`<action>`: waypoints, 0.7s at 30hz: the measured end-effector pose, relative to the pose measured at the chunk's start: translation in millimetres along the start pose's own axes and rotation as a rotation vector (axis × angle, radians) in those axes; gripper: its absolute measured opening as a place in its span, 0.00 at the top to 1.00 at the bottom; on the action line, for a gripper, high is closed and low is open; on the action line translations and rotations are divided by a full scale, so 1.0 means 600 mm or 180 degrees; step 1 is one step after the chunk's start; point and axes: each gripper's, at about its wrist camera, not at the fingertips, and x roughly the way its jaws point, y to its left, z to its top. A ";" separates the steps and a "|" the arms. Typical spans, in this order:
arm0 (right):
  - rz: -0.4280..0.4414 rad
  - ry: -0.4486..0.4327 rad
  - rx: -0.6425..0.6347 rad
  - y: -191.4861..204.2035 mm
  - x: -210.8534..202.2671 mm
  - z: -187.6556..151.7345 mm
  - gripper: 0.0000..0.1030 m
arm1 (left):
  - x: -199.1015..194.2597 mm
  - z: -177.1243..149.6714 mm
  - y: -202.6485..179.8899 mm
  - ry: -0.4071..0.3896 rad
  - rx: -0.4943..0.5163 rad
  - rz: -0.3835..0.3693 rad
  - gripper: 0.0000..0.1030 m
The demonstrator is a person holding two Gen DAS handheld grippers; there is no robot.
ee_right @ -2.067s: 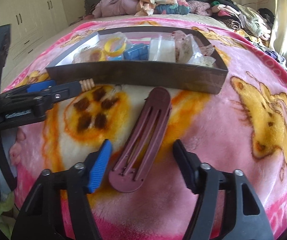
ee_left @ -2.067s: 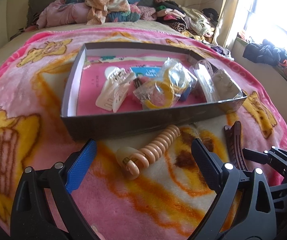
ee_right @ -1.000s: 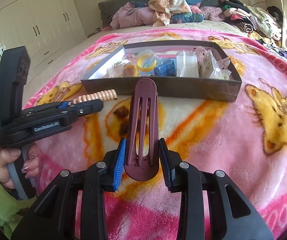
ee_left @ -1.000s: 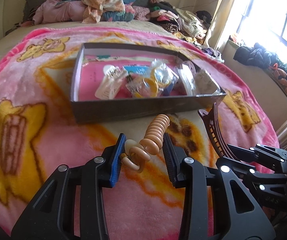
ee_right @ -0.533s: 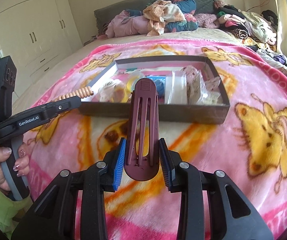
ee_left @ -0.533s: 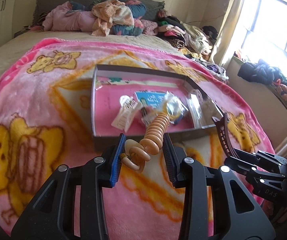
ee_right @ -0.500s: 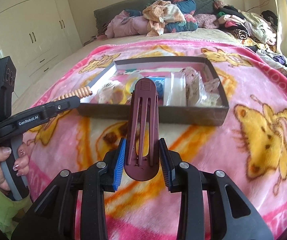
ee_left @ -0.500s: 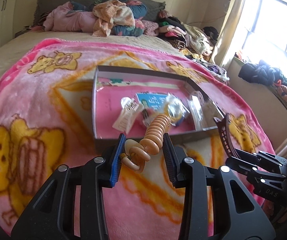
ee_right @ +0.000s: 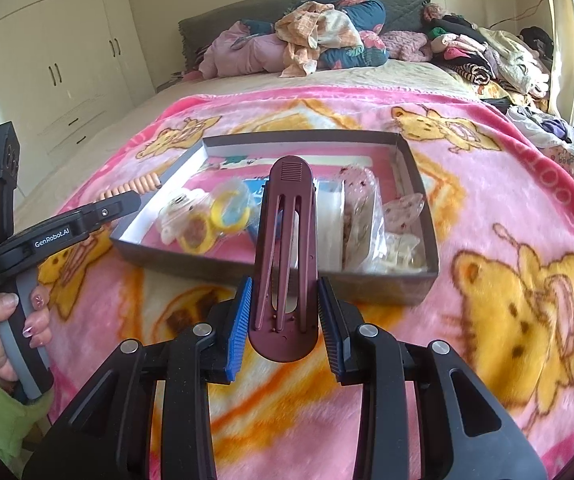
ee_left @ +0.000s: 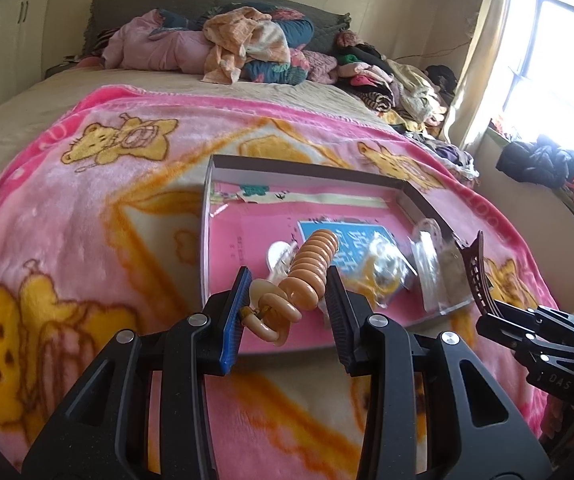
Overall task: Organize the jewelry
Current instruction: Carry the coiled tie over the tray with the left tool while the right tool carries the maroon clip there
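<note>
My left gripper (ee_left: 287, 304) is shut on a peach ringed hair clip (ee_left: 307, 272), held in the air over the near left part of a shallow grey box (ee_left: 206, 240) with a pink floor. My right gripper (ee_right: 285, 312) is shut on the base of a long maroon hair clip (ee_right: 287, 216), which points up over the box's near wall (ee_right: 327, 276). Inside the box lie a white claw clip (ee_right: 175, 208), yellow rings in a plastic bag (ee_right: 227, 216) and several clear packets (ee_right: 351, 216). In the left wrist view the maroon clip (ee_left: 475, 268) and the right gripper show at the right edge.
The box sits on a pink bear-print blanket (ee_left: 87, 200) spread over a bed. Piled clothes (ee_left: 227, 44) lie at the headboard and along the window side (ee_right: 487, 60). White wardrobes (ee_right: 47, 60) stand at the left. A hand in a green sleeve (ee_right: 3, 320) grips the left handle.
Both grippers have risen and moved toward the box with their clips still held. The box now lies under and just beyond both clips, and its floor shows more fully.
</note>
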 end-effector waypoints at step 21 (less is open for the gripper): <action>-0.0088 0.0134 -0.0089 0.003 0.095 0.057 0.70 | 0.068 0.013 0.014 -0.0002 -0.0042 0.0209 0.71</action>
